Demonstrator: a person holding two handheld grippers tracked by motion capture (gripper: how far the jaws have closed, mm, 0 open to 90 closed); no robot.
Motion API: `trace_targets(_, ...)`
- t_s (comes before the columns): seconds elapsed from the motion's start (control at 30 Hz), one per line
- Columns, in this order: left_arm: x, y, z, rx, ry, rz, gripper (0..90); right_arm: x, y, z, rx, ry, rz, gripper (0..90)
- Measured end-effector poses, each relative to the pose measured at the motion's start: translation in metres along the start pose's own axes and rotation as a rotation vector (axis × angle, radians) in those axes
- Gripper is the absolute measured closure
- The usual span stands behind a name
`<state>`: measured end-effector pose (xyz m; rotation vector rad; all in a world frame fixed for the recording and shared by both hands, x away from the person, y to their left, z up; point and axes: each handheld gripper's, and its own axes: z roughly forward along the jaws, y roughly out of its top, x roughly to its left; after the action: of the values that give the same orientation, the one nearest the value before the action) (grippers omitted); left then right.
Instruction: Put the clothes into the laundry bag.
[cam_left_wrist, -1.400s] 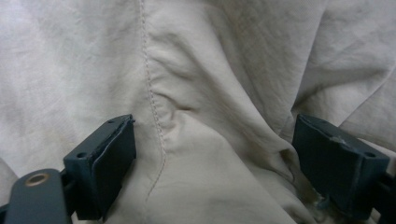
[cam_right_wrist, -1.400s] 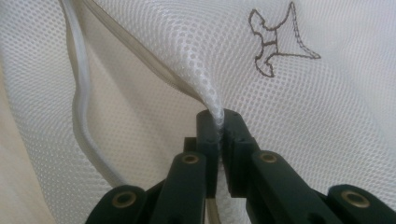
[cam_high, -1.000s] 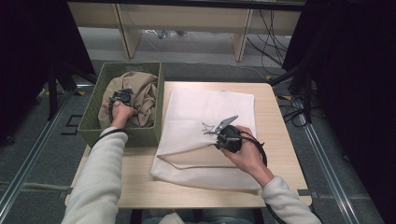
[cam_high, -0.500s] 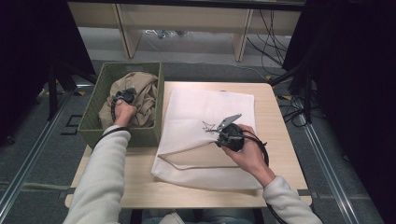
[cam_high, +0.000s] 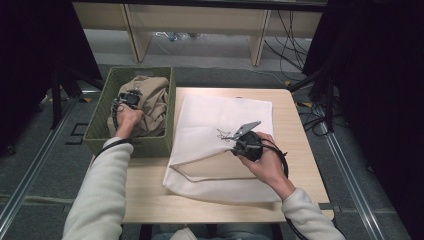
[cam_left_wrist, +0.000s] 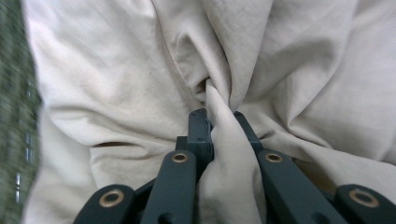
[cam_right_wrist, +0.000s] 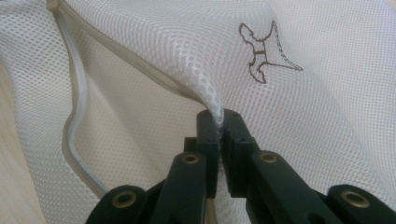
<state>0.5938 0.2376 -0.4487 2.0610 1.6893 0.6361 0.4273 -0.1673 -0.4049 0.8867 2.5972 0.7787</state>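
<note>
Lifting beige garment (cam_high: 150, 102) from green basket (cam_high: 95, 131)
Left gripper (cam_left_wrist: 219, 122) just closed, pinching cloth; right gripper (cam_right_wrist: 219, 122) pinching mesh laundry bag (cam_high: 220, 120); next, into its opening.

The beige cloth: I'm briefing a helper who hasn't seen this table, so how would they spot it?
On the table's left side stands a green woven basket. The beige cloth lies crumpled inside, pinched by the left gripper. Unlike the flat white mesh bag beside it, it is bunched and tan.
</note>
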Motion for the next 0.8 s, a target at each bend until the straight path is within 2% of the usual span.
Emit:
trace_targets(0.07,0.002,0.003,-0.012,-0.065,0.021,0.032,81.3,-0.002,0.000,0.000,-0.004,-0.001,-0.018,87.4)
trace_targets(0.1,0.002,0.003,-0.012,-0.065,0.021,0.032,81.4,-0.002,0.000,0.000,-0.004,-0.001,-0.018,87.4)
trace_targets(0.13,0.002,0.004,-0.021,-0.113,0.021,0.034,81.4,0.000,0.000,-0.001,-0.002,0.001,0.007,87.5)
trace_targets(0.17,0.002,0.005,-0.030,-0.171,0.030,0.046,81.4,-0.001,0.000,0.000,-0.027,-0.005,0.005,87.5)
trace_targets(0.2,0.002,0.005,-0.037,-0.208,0.039,0.063,81.4,-0.001,0.000,0.000,-0.030,-0.014,-0.001,87.5)
trace_targets(0.23,0.001,0.006,-0.043,-0.246,0.048,0.074,81.4,-0.001,0.000,-0.003,-0.012,-0.001,0.017,87.5)
trace_targets(0.33,-0.003,0.004,-0.062,-0.345,0.071,0.116,81.4,-0.002,0.000,-0.002,-0.042,-0.019,0.016,87.6)
trace_targets(0.37,-0.003,0.004,-0.062,-0.345,0.071,0.116,81.5,-0.002,0.000,-0.002,-0.042,-0.019,0.016,87.6)
trace_targets(0.4,-0.006,0.002,-0.071,-0.391,0.065,0.116,81.5,-0.002,0.000,-0.005,-0.036,-0.015,0.031,87.7)
trace_targets(0.43,-0.008,0.000,-0.077,-0.417,0.065,0.123,81.5,-0.002,0.000,-0.004,-0.063,-0.029,0.018,87.8)
trace_targets(0.47,-0.009,-0.002,-0.082,-0.450,0.054,0.113,81.5,-0.002,0.000,-0.007,-0.062,-0.023,0.044,87.9)
trace_targets(0.5,-0.010,-0.004,-0.091,-0.492,0.043,0.102,81.5,-0.003,0.000,-0.008,-0.099,-0.042,0.025,88.0)
trace_targets(0.53,-0.010,-0.006,-0.096,-0.519,0.055,0.107,81.5,-0.002,0.000,-0.010,-0.110,-0.043,0.030,88.0)
trace_targets(0.57,-0.010,-0.006,-0.096,-0.519,0.055,0.107,81.5,-0.002,0.000,-0.010,-0.110,-0.043,0.030,88.0)
trace_targets(0.6,-0.009,-0.007,-0.108,-0.567,0.061,0.110,81.5,-0.004,0.002,-0.014,-0.128,-0.054,0.002,88.1)
trace_targets(0.63,-0.009,-0.008,-0.113,-0.591,0.071,0.115,81.5,-0.004,0.002,-0.015,-0.134,-0.058,0.024,88.0)
trace_targets(0.67,-0.009,-0.008,-0.113,-0.591,0.071,0.115,81.5,-0.004,0.002,-0.015,-0.134,-0.058,0.024,88.0)
trace_targets(0.73,-0.009,-0.008,-0.125,-0.639,0.065,0.120,81.5,-0.003,0.002,-0.016,-0.164,-0.075,0.028,88.0)
trace_targets(0.8,-0.008,-0.008,-0.136,-0.680,0.054,0.125,81.5,-0.004,0.003,-0.019,-0.160,-0.063,0.031,88.0)
